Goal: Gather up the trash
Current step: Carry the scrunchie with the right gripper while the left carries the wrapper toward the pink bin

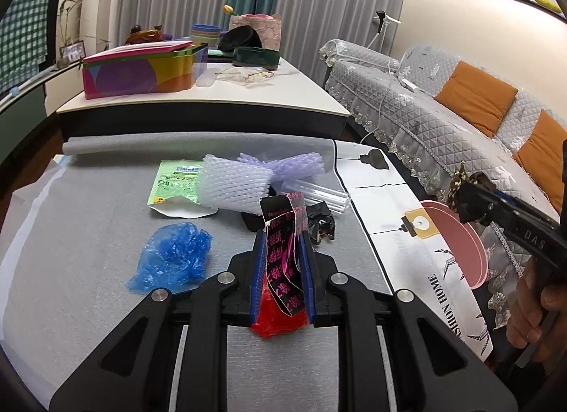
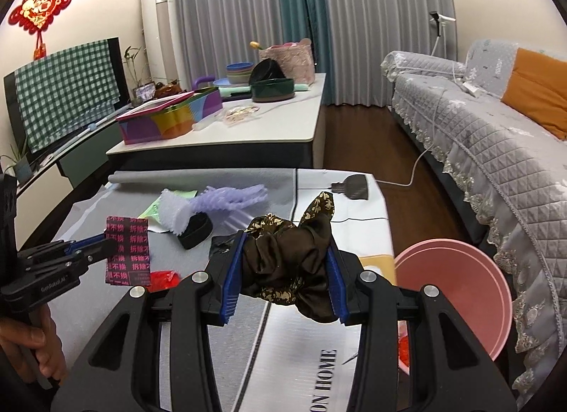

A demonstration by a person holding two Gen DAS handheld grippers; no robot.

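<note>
Trash wrapper (image 1: 283,252) pinched upright in left gripper (image 1: 281,259); brown scrunchie (image 2: 287,263) clamped in right gripper (image 2: 283,266). Pink bin (image 2: 457,295) lies right, nearer right hand.

pink bowl (image 2: 460,291); blue bag (image 1: 173,256); brown gold-flowered cloth (image 2: 287,259)

Glossy wrapper (image 1: 283,252), satin scrunchie (image 2: 287,263)
</note>
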